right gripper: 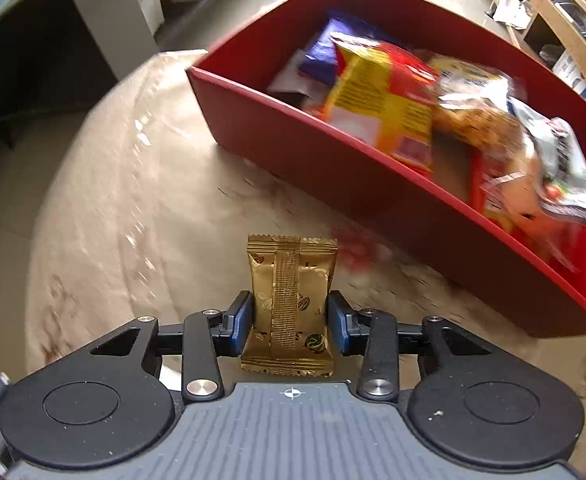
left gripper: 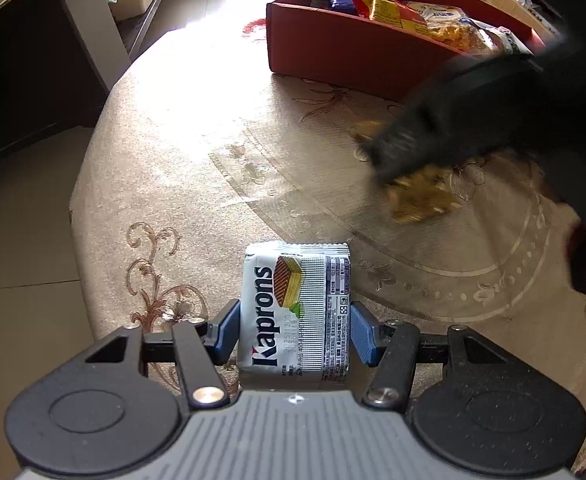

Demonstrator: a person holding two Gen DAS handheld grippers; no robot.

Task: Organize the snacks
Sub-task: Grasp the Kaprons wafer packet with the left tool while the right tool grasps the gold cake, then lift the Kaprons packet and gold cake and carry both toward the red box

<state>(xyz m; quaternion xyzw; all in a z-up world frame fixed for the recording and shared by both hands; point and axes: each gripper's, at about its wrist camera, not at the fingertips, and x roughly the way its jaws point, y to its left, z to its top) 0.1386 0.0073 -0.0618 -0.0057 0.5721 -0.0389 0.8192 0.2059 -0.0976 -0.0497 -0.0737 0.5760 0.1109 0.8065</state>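
My left gripper (left gripper: 295, 330) is shut on a white Kaprons wafer pack (left gripper: 297, 308), held between its blue pads above the beige tablecloth. My right gripper (right gripper: 289, 320) is shut on a small gold snack packet (right gripper: 291, 304), held above the table in front of the red box (right gripper: 333, 160). The red box holds several snack bags, among them a yellow-red bag (right gripper: 385, 100) and a blue pack (right gripper: 325, 48). In the left wrist view the right gripper shows as a blurred black shape (left gripper: 473, 120) with the gold packet (left gripper: 425, 196), in front of the red box (left gripper: 353, 56).
The round table carries a beige patterned cloth (left gripper: 213, 168); its edge curves at the left, with tiled floor below. A dark desk (left gripper: 21, 60) and cardboard boxes stand at the far left. Wooden shelves (right gripper: 565, 20) stand behind the box.
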